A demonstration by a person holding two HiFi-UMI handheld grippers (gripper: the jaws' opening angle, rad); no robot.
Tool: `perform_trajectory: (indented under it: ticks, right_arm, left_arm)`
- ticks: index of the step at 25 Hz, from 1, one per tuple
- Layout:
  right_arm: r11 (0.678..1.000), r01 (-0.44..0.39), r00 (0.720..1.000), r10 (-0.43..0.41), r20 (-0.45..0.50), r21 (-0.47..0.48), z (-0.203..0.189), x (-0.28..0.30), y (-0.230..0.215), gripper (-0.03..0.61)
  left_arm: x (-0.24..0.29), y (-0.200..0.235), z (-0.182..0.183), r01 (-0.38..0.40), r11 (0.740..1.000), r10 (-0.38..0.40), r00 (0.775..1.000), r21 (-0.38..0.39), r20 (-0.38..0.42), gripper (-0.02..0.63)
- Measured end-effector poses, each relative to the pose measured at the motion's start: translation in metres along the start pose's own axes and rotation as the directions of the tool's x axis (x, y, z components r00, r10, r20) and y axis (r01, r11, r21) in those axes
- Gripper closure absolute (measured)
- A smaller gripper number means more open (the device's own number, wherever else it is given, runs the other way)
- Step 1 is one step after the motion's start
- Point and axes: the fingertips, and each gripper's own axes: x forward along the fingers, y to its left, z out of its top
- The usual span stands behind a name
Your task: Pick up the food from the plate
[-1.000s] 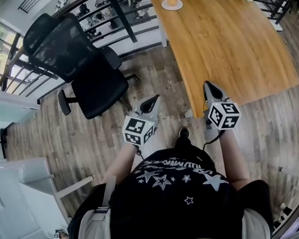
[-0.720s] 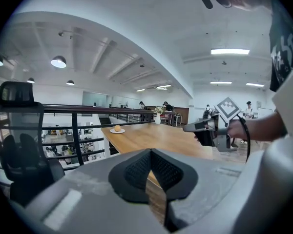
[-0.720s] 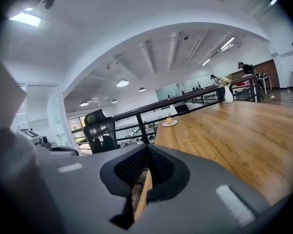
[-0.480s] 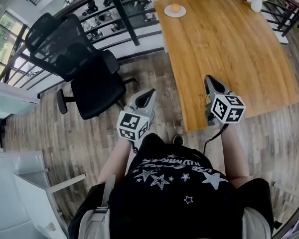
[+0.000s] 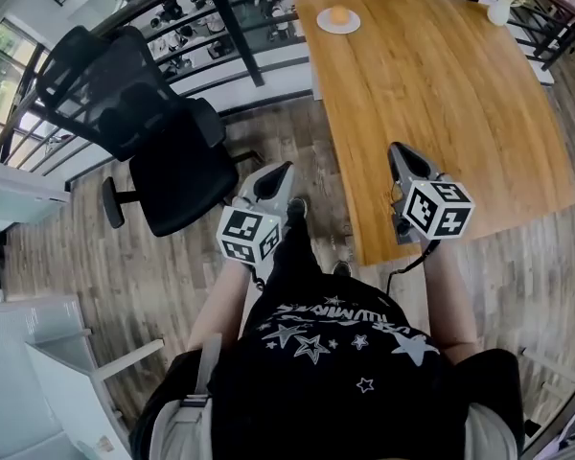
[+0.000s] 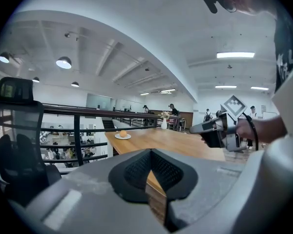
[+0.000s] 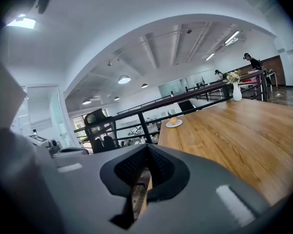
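Observation:
A round orange piece of food point(image 5: 339, 14) lies on a small white plate point(image 5: 338, 26) at the far left corner of the wooden table point(image 5: 431, 84). My left gripper point(image 5: 284, 168) is over the floor left of the table's near corner, shut and empty. My right gripper point(image 5: 395, 149) is above the table's near edge, shut with nothing in it. Both point toward the far plate, well short of it. The left gripper view shows the plate point(image 6: 122, 136) far ahead and the right gripper point(image 6: 205, 127) to the right. In the right gripper view the food point(image 7: 173, 120) sits far up the tabletop.
A black office chair point(image 5: 163, 151) stands on the wood floor to the left. A black railing point(image 5: 230, 17) runs behind the table's far edge. A white vase with flowers point(image 5: 499, 10) stands at the table's far right corner. People stand in the distance point(image 7: 254, 62).
Both grippers have moved forward toward the table, the right one now over its near edge. The chair and plate sit a little nearer in the head view. The jaws have stayed shut.

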Motion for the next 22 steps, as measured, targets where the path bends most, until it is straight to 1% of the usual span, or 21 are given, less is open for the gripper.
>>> perform_trajectory:
  ticks: [4, 8, 11, 14, 18, 22]
  right_arm:
    - [0.997, 0.064, 0.998, -0.064, -0.012, 0.05, 0.015, 0.028, -0.01, 0.577]
    - [0.986, 0.129, 0.99, -0.123, -0.064, 0.105, 0.027, 0.073, -0.025, 0.577]
    - [0.981, 0.169, 0.984, -0.162, -0.075, 0.1, 0.04, 0.116, -0.037, 0.577]
    - [0.978, 0.189, 0.98, -0.181, -0.081, 0.094, 0.049, 0.157, -0.043, 0.577]
    - [0.976, 0.203, 0.975, -0.195, -0.104, 0.079, 0.057, 0.201, -0.045, 0.577]
    - [0.973, 0.222, 0.972, -0.216, -0.097, 0.062, 0.076, 0.237, -0.05, 0.577]
  left_arm:
    - [0.036, 0.031, 0.013, 0.042, 0.999, -0.042, 0.999, -0.01, -0.008, 0.612]
    - [0.079, 0.073, 0.025, 0.085, 0.996, -0.085, 0.996, 0.001, -0.024, 0.613]
    - [0.118, 0.112, 0.029, 0.109, 0.994, -0.11, 0.993, -0.011, -0.041, 0.612]
    - [0.151, 0.149, 0.035, 0.131, 0.991, -0.13, 0.99, 0.003, -0.05, 0.612]
    - [0.181, 0.191, 0.045, 0.15, 0.989, -0.149, 0.988, 0.016, -0.05, 0.613]
    - [0.202, 0.223, 0.055, 0.157, 0.988, -0.157, 0.986, 0.001, -0.051, 0.612]
